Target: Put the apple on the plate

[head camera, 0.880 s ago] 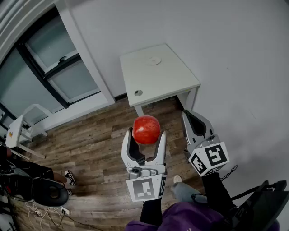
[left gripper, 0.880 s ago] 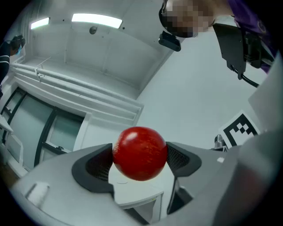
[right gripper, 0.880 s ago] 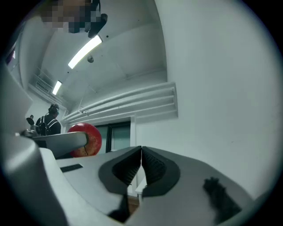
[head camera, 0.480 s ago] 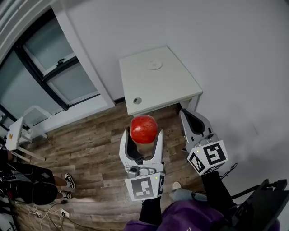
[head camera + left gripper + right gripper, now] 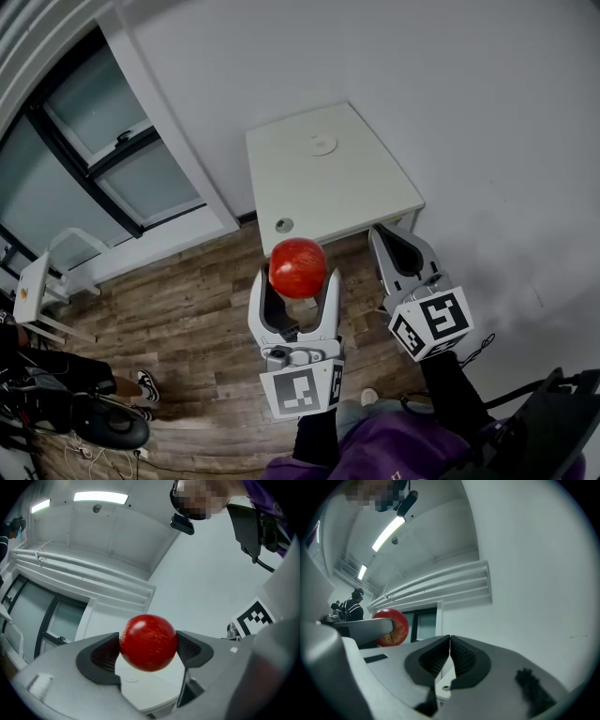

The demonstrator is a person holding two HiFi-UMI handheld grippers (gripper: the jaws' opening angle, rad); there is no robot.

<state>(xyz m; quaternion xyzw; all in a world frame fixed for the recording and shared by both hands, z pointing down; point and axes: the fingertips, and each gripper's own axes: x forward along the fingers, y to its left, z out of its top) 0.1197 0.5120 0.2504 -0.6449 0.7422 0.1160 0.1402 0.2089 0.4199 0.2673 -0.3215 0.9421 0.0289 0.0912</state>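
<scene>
Head view, L gripper [image 5: 298, 286]: fingers wide apart, clamped on apple [image 5: 298, 266]; held in air over wood floor [image 5: 187, 309], short of worktop [image 5: 356, 197].
Head view, plate [image 5: 323, 143]: small, white, on far part of worktop; well apart from apple.
Head view, R gripper [image 5: 382, 236]: beside L gripper, carries nothing.
L gripper view, apple [image 5: 148, 642]: seated between both fingers, touching each; worktop below it.
R gripper view, fingers [image 5: 464, 658]: closed together, empty; apple [image 5: 391, 627] off to left.
Step in hand: carry to plate. Hold grip firm; clear worktop edge w/ margin; centre apple over plate, lower till it rests, then open. Keep R gripper clear.
</scene>
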